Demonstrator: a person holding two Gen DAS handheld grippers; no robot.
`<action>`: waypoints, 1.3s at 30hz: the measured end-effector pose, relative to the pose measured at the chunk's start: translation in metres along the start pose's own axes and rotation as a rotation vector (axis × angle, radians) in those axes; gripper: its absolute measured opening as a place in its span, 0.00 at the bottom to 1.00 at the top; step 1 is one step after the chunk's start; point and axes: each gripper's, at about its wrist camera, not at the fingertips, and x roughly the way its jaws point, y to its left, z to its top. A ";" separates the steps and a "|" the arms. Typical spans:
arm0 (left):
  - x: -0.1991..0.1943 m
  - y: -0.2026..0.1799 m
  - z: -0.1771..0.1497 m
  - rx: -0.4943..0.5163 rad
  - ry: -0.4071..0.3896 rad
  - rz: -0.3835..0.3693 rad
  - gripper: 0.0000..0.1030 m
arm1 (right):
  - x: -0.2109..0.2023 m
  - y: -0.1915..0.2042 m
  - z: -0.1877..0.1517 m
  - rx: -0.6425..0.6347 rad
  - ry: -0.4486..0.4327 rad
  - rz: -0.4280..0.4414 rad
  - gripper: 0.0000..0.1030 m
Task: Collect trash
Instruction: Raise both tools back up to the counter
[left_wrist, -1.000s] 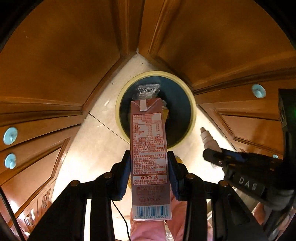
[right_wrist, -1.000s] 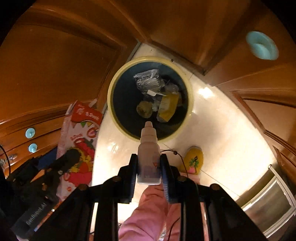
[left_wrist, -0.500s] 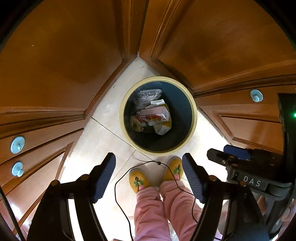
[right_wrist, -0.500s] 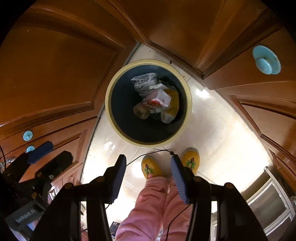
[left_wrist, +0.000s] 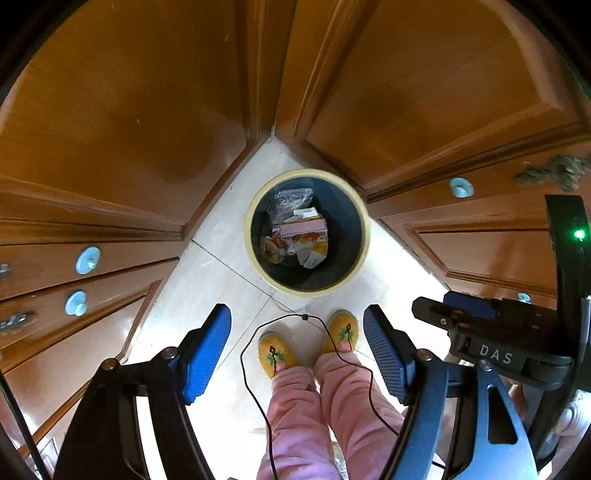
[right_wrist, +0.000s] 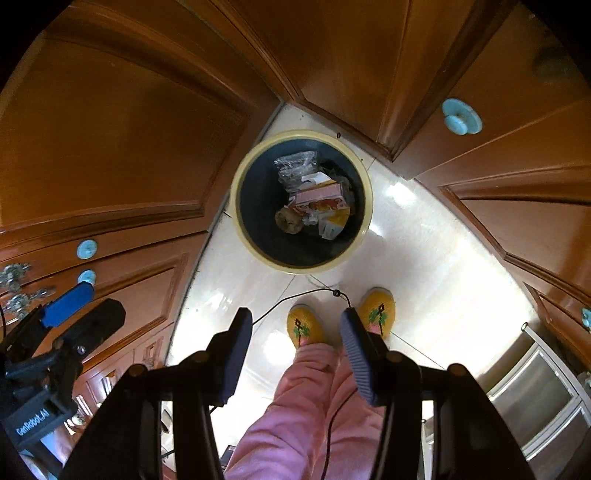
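A round dark bin with a pale yellow rim (left_wrist: 255, 251) (right_wrist: 236, 221) stands on the pale floor in a corner of wooden cabinets. Inside it lie a pink drink carton (left_wrist: 303, 230) (right_wrist: 319, 195), a crumpled clear plastic bag (left_wrist: 290, 199) (right_wrist: 295, 164), a yellow packet (right_wrist: 338, 221) and other scraps. High above the floor, my left gripper (left_wrist: 297, 354) stands open with nothing between its blue pads. My right gripper (right_wrist: 297, 354) is open and empty too. Each gripper shows in the other's view: the right one (left_wrist: 450, 310), the left one (right_wrist: 85, 306).
A person's pink trouser legs (left_wrist: 317, 406) and yellow slippers (left_wrist: 275, 349) (right_wrist: 376, 310) stand just in front of the bin, with a black cable (left_wrist: 255, 332) looping over them. Wooden cabinet doors with pale blue knobs (left_wrist: 88, 259) (right_wrist: 461, 118) close in on both sides. A steel appliance (right_wrist: 535, 398) is at lower right.
Both grippers opened: the carton left the left one and the small white bottle left the right one, and the carton now lies in the bin. Both grippers have risen away from the bin.
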 end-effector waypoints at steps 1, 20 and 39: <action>-0.007 -0.002 -0.002 0.007 -0.009 0.003 0.70 | -0.007 0.002 -0.003 -0.003 -0.011 0.003 0.49; -0.206 -0.066 -0.036 0.200 -0.244 -0.044 0.71 | -0.184 0.026 -0.084 0.015 -0.316 -0.041 0.49; -0.359 -0.112 -0.049 0.360 -0.550 -0.102 0.83 | -0.355 0.036 -0.147 -0.011 -0.707 0.003 0.49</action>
